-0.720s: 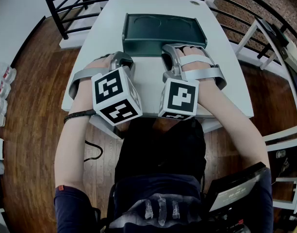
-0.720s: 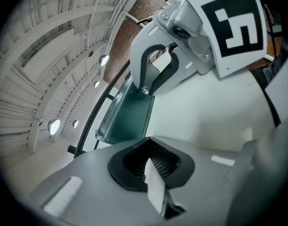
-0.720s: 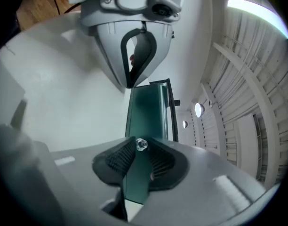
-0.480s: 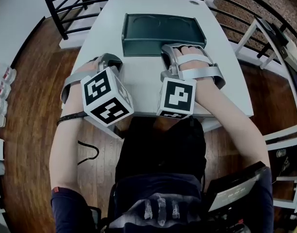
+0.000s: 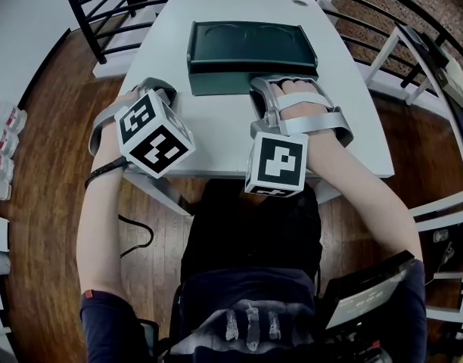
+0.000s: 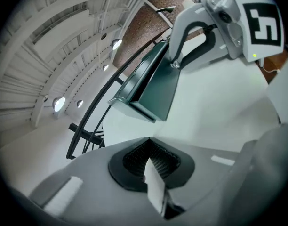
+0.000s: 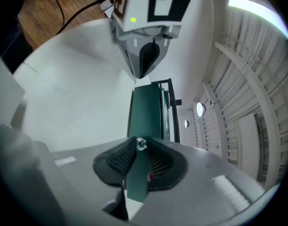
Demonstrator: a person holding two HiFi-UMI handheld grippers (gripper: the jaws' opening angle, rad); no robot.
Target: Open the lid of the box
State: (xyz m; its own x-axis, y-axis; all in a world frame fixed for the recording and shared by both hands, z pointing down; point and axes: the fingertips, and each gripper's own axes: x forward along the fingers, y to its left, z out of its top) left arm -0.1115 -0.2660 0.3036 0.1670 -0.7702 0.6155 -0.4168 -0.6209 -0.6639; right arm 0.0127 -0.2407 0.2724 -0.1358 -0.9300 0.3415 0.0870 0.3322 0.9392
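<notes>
Box (image 5: 250,55) of dark green, low and rectangular, sits at the upper centre of the head view, with two round hollows pressed into its lid (image 5: 247,40). At centre left the left gripper (image 5: 165,91) hangs over the table's left edge, apart from the box; in its own view its jaws (image 6: 151,161) are together on nothing. Right of centre, the right gripper (image 5: 271,88) meets the box's near edge, and its own view shows its jaws (image 7: 138,161) pinched on a thin green lip of the lid. Each gripper carries a cube of black-and-white square markers. The table (image 5: 216,138) is plain white. Wooden floor (image 5: 50,142) lies around it, and black railing (image 5: 110,6) crosses the upper left.
</notes>
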